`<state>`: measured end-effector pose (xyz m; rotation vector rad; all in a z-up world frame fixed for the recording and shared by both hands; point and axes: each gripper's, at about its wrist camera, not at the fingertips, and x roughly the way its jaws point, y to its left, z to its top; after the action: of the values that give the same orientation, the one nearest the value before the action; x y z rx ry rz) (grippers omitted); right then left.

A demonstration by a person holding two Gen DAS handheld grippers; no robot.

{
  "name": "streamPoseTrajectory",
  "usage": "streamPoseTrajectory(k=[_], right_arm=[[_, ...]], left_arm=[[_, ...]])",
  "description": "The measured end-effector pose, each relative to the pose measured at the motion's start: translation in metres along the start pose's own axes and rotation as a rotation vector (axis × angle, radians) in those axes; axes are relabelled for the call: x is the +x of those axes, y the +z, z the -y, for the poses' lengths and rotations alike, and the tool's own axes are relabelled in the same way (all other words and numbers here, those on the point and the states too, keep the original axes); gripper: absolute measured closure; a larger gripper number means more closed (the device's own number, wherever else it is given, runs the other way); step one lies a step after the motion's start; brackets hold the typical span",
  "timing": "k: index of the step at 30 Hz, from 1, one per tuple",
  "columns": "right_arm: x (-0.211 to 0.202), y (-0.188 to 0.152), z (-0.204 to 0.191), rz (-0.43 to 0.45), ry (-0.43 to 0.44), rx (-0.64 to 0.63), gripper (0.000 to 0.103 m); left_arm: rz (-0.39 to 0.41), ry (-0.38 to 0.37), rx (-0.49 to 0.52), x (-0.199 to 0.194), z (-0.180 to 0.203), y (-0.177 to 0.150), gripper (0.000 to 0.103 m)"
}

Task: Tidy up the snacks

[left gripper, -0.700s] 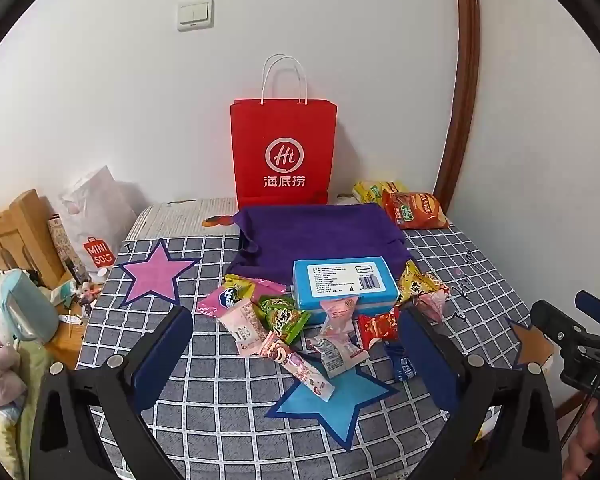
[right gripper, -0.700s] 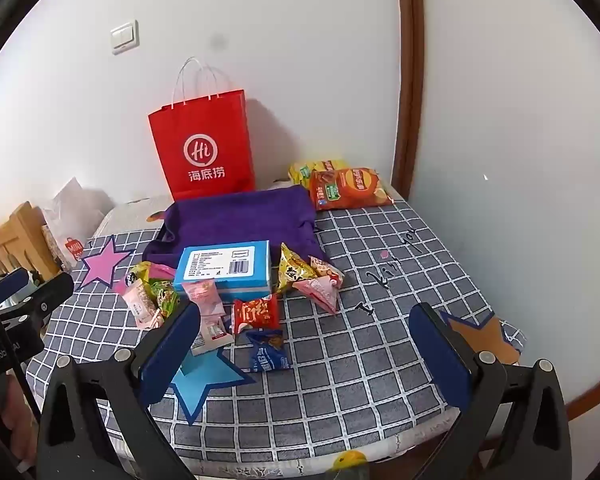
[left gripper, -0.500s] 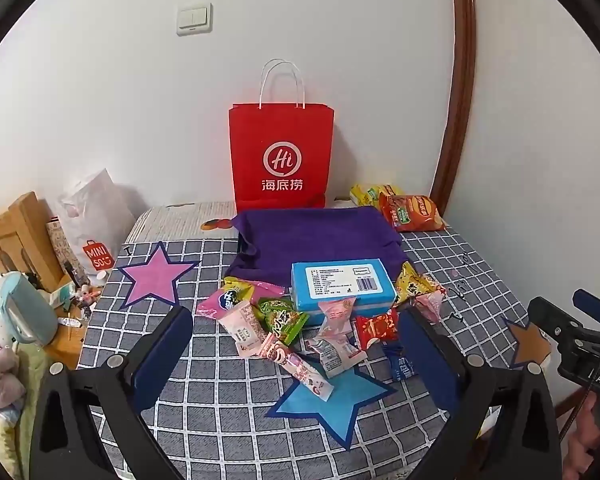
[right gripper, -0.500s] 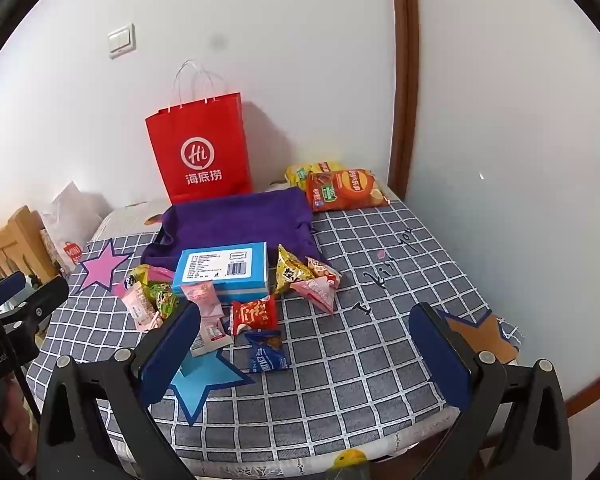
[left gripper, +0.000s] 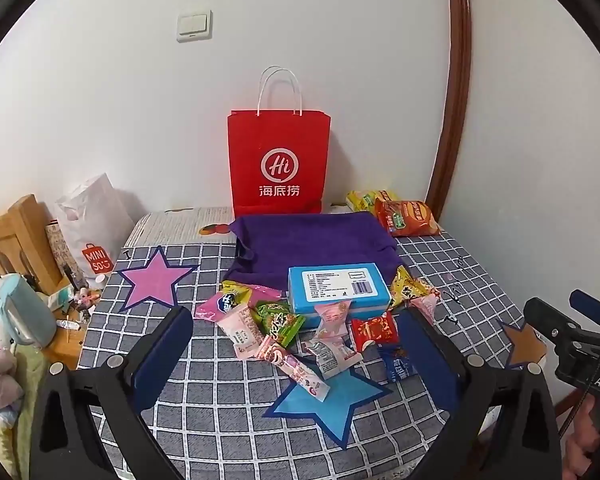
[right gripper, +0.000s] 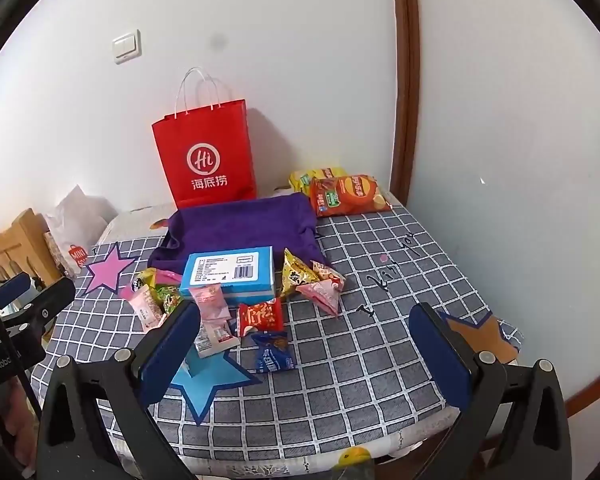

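left gripper [left gripper: 296, 344]: jaws spread wide, nothing between the pads; tilted down toward the table, hovering over the near edge, touching no snack
right gripper [right gripper: 304, 340]: jaws wide apart too, empty; same downward tilt, held above the near right part of the table
right hand [left gripper: 592, 436]: at the lower right edge of the left view, fingers wrapped round the right gripper's handle
left hand: only a blurred patch at the lower left edge of the right view, pose can't be read
snack pile [left gripper: 308, 328]: loose small packets in the middle of the checked tablecloth [left gripper: 220, 412], some lying on the blue star [left gripper: 332, 404]
blue box [right gripper: 230, 270]: flat, label up, behind the pile, back edge on the purple cloth [right gripper: 240, 224]
red packet [right gripper: 260, 316]: just in front of the blue box
dark blue packet [right gripper: 272, 352]: nearest to the right gripper, beside the blue star
yellow and pink packets [right gripper: 312, 280]: right of the box, touching each other
chip bags [right gripper: 344, 194]: far right corner, orange one lying on the yellow one
red paper bag [left gripper: 278, 166]: upright against the wall, behind the purple cloth, well apart from both grippers
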<state>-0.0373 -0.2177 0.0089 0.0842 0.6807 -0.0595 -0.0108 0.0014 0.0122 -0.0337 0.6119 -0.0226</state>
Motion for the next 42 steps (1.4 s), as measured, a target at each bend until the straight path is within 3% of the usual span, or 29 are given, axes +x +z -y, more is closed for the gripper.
streamPoseTrajectory(k=[42], right_arm=[[-0.0074,-0.0028,-0.0010,0.008,0.012,0.003,0.000]], left_arm=[[0.012,0.000,0.004,-0.0050,0.0018,-0.0036,0.000]])
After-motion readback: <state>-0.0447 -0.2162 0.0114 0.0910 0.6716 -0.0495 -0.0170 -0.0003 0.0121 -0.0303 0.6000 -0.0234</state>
